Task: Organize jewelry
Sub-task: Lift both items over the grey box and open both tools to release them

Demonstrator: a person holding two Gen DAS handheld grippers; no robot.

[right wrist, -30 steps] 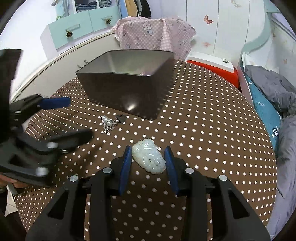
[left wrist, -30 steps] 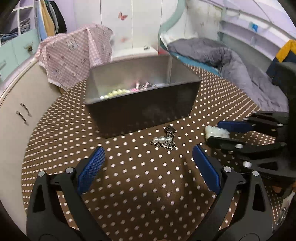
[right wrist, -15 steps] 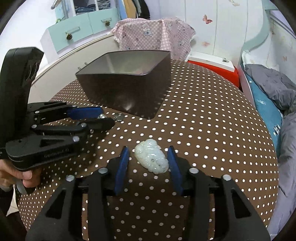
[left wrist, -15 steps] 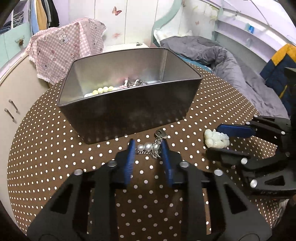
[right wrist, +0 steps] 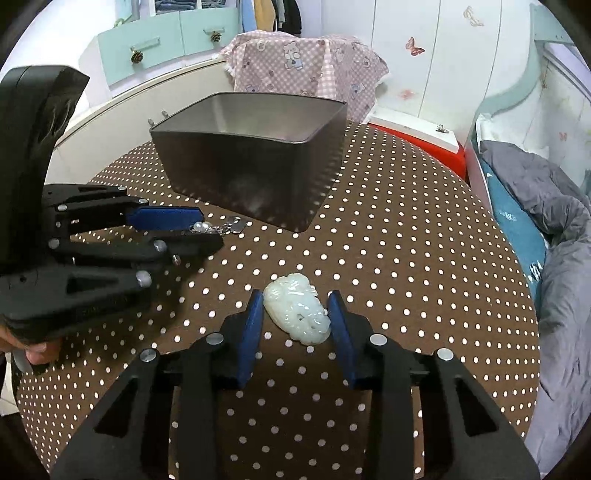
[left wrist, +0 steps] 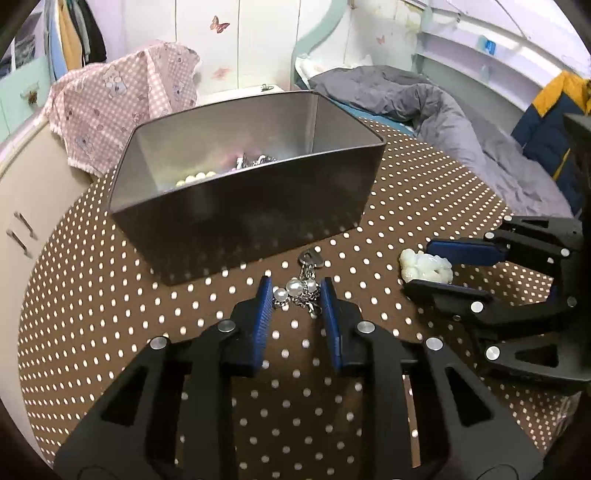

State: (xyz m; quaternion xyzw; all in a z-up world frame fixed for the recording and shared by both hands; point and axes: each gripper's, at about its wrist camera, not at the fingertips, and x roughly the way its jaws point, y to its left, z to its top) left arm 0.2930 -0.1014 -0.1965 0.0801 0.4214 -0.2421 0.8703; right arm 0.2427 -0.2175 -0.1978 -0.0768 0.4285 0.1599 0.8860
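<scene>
Moved in close now, left gripper [left wrist: 295, 301] with jaws spread around pearl chain [left wrist: 300, 291] on dotted counter [left wrist: 110, 295], beside tin box [left wrist: 240, 214]. Right gripper [right wrist: 295, 314] jaws spread around white jade stone [right wrist: 297, 314], not squeezing.

Both wrist views sit low, facing the tin [left wrist: 251, 206] (shared); each shows the other's fingers.

A home bedroom, bed [right wrist: 554, 206] with grey duvet [left wrist: 443, 110] beside a polka-dot table [right wrist: 388, 240], butterfly-stickered wardrobe [right wrist: 424, 55], clothes [left wrist: 74, 33] hung behind.
</scene>
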